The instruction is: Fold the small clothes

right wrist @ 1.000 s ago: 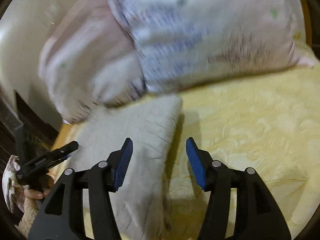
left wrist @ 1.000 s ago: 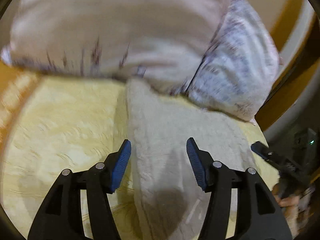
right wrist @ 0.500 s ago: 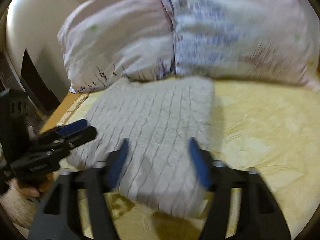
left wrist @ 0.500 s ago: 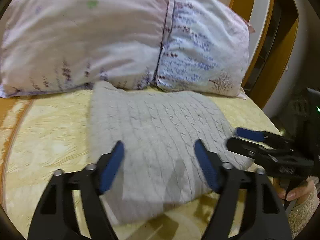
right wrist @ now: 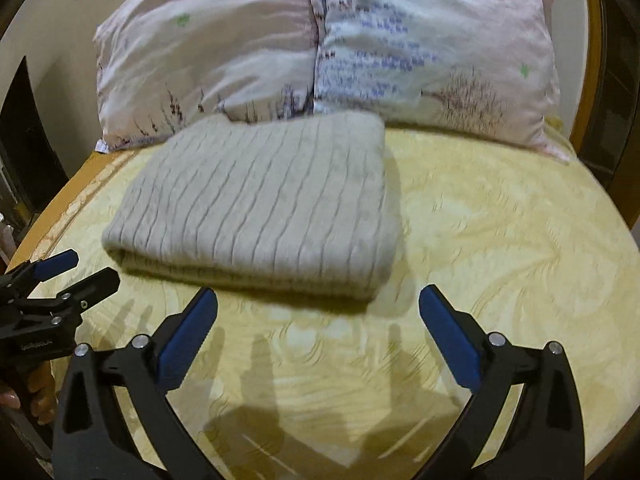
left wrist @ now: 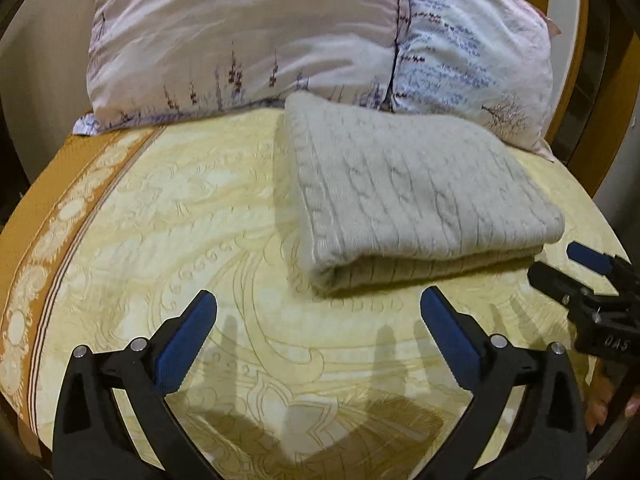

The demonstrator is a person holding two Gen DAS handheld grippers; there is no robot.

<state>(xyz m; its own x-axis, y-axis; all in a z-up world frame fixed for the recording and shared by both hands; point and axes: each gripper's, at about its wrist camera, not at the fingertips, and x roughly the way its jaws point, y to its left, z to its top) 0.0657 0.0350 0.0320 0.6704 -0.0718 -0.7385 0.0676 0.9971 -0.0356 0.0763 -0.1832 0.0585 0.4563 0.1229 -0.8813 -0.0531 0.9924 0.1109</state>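
The grey sweater [left wrist: 416,192] lies neatly folded on the bed [left wrist: 168,216], touching the pillows [left wrist: 248,36]. Both hand-held grippers, left [left wrist: 318,322] and right [right wrist: 318,320], hover empty, jaws apart; folding looks finished.

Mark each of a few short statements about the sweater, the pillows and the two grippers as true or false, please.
1. The grey knit sweater lies folded on the yellow bedspread. True.
2. The left gripper is clamped on the sweater. False: its jaws are open and short of the sweater's near edge.
3. The pillows lie behind the sweater, at the head of the bed. True.
4. The right gripper holds a sleeve. False: it is open and holds nothing.
5. The sweater is spread out flat in one layer. False: layers show stacked at its near edge.
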